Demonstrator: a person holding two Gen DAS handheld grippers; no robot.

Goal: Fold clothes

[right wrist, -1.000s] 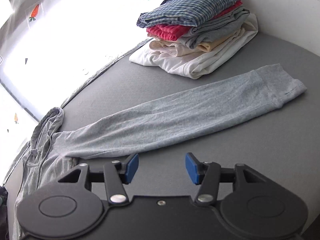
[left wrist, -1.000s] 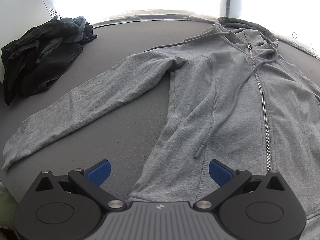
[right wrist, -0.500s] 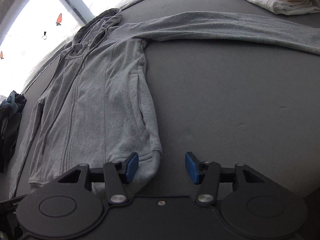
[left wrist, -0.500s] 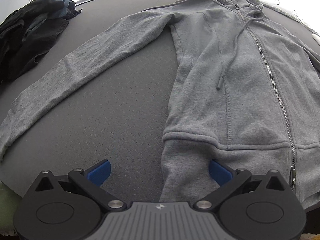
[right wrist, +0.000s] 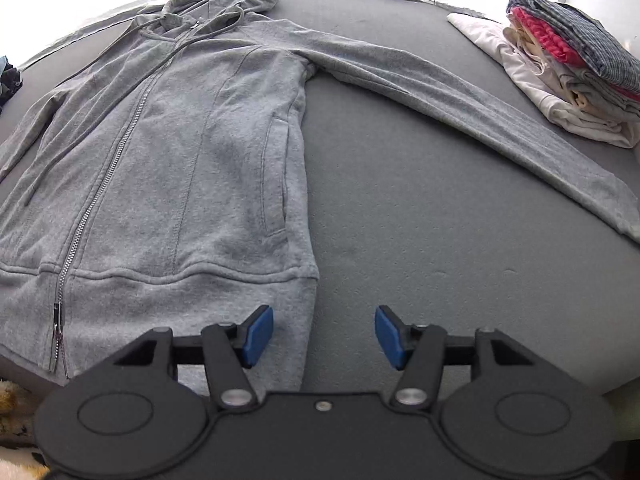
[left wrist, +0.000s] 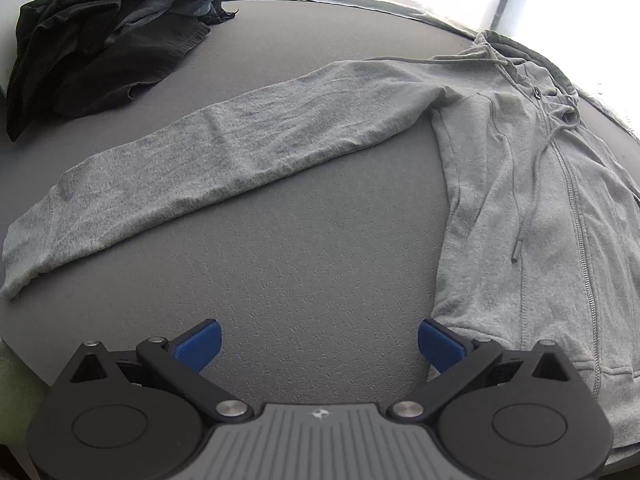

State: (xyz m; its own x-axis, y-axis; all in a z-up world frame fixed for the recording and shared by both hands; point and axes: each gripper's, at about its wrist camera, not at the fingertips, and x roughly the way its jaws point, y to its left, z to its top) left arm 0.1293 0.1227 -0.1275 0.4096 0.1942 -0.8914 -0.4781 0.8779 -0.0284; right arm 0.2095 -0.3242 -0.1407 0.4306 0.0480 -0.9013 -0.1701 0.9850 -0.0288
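Note:
A grey zip hoodie (right wrist: pixel 168 152) lies flat, front up, on the dark grey table, both sleeves spread out. In the left wrist view its body (left wrist: pixel 540 200) is at the right and one sleeve (left wrist: pixel 224 160) stretches to the left. My left gripper (left wrist: pixel 318 346) is open and empty over bare table, its right pad at the hoodie's lower left hem corner. My right gripper (right wrist: pixel 324 336) is open and empty at the hoodie's lower right hem corner, its left pad over the hem. The other sleeve (right wrist: pixel 480 100) runs right.
A heap of dark unfolded clothes (left wrist: pixel 100 40) lies at the table's far left. A stack of folded clothes (right wrist: pixel 572 72) sits at the far right, close to the sleeve's cuff. The table's near edge (right wrist: pixel 624 384) is just below both grippers.
The left gripper has swung left, off the hem onto bare table beside it. The right gripper has turned right along the hem, bringing the folded stack into view. Both stay open.

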